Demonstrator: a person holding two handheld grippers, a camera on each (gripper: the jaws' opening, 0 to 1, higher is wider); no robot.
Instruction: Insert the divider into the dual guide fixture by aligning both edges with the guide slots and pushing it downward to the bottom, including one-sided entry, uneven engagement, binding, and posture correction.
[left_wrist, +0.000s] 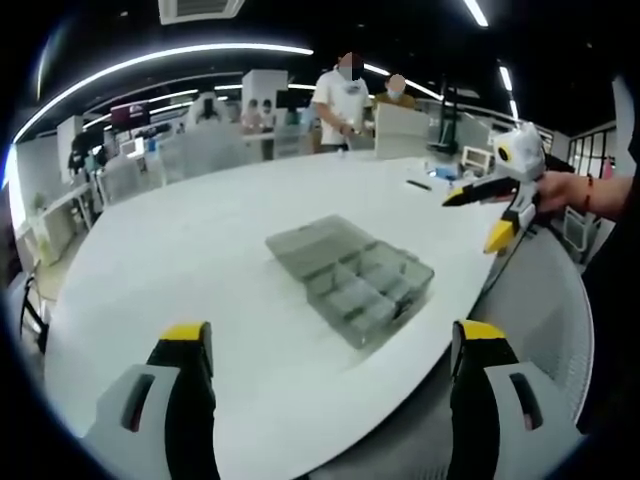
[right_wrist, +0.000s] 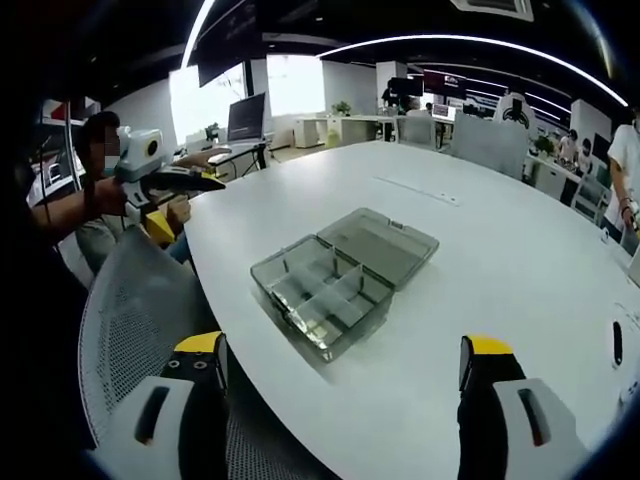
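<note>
I have both grippers held up off the big white table (left_wrist: 200, 260), and neither is touching anything. In the left gripper view, my left gripper (left_wrist: 335, 345) has its 2 yellow-tipped fingers (left_wrist: 185, 335) spread wide apart with nothing between them; beyond and between the tips lies the clear grey compartment box (left_wrist: 350, 275), its lid folded open flat on the far-left side and its gridded tray nearer the right finger. The right gripper (left_wrist: 475, 215) comes in from the right of that view, held in a hand (left_wrist: 565, 190), above and past my right fingertip, well apart from the box; its 2 yellow-and-black tips are splayed. In the right gripper view, my right gripper (right_wrist: 340, 355) also has its fingers (right_wrist: 485, 350) spread wide, empty, and the same box (right_wrist: 340, 270) sits ahead between them, closer to the left finger, tray side toward me and lid lying open beyond it. I can see thin partition walls standing inside the tray, but I cannot tell which is the loose divider. The left gripper (right_wrist: 175, 200) shows at the far left of that view, well clear of the box, beside a mesh chair back (right_wrist: 140, 310). People stand and sit at desks beyond the table.
</note>
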